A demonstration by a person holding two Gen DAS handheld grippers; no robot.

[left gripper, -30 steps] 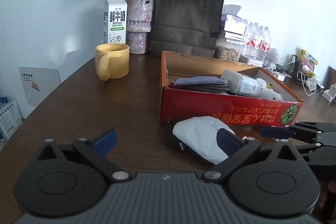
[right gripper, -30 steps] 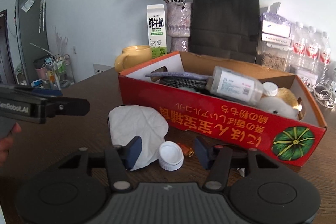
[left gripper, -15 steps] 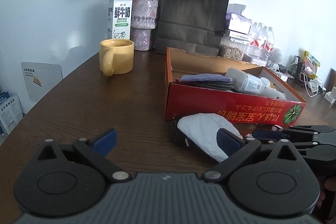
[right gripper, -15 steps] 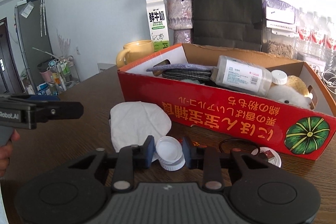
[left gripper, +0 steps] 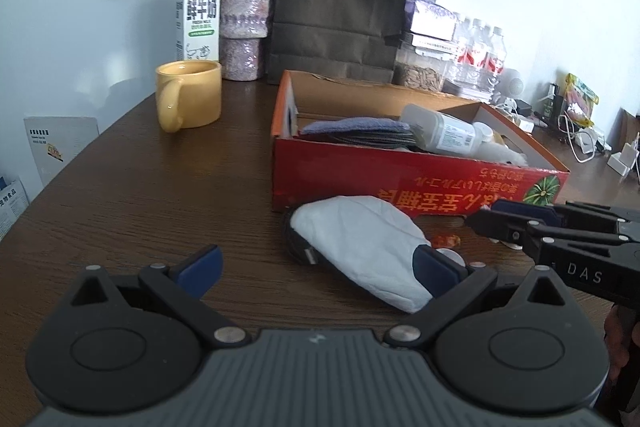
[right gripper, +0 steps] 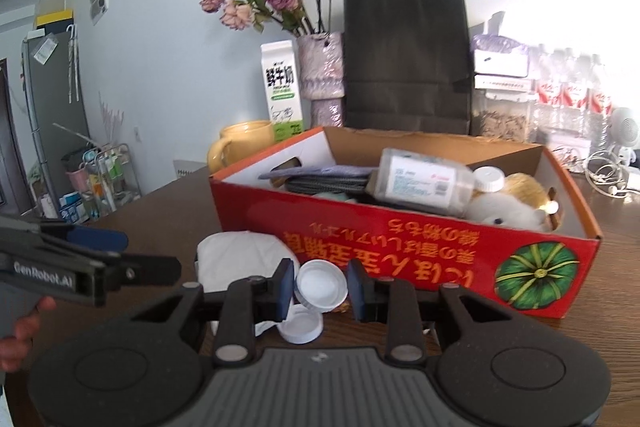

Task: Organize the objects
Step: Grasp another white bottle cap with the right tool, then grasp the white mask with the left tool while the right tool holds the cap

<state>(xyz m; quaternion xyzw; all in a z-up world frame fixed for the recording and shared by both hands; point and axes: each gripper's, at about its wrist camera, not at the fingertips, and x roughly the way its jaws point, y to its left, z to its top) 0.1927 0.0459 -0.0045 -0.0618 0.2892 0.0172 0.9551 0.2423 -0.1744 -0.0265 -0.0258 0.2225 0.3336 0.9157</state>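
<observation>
Between my right gripper (right gripper: pixel 318 289) pads sits a white cap (right gripper: pixel 322 282), pinched at its rim and held off the worktop (left gripper: pixel 140 195); a second white lid (right gripper: pixel 301 325) lies just below it on the wood. Jaws narrow, closed on the cap, pads pressing both sides.

Left gripper (left gripper: pixel 316 265) hangs wide open, nothing in it. One blue pad overlaps the white face mask (left gripper: pixel 360 239) in the left wrist view (whether it touches the mask I cannot tell).

Red box (right gripper: pixel 400 247) stands just behind the cap, already holding a plastic bottle (right gripper: pixel 420 181), folded cloths (left gripper: pixel 360 131) and a plush toy (right gripper: pixel 504 207). Mask lies on the worktop against the box's front wall.

Step in hand, as I judge it: carry the cap over the red front wall and drop it inside.

How to do it well:
- Keep the pinch steady; the cap is shallow and smooth, so it could slip or flip if the pads ease off.
- Lift clear of the wall's top edge before going forward; clipping it could knock the cap loose.
- Aim for open floor at the back of the box, not on the bottle, where it would likely roll off.
- Release low, so it does not bounce out.
- Hold the left gripper off to the side, out of the right one's path.
</observation>
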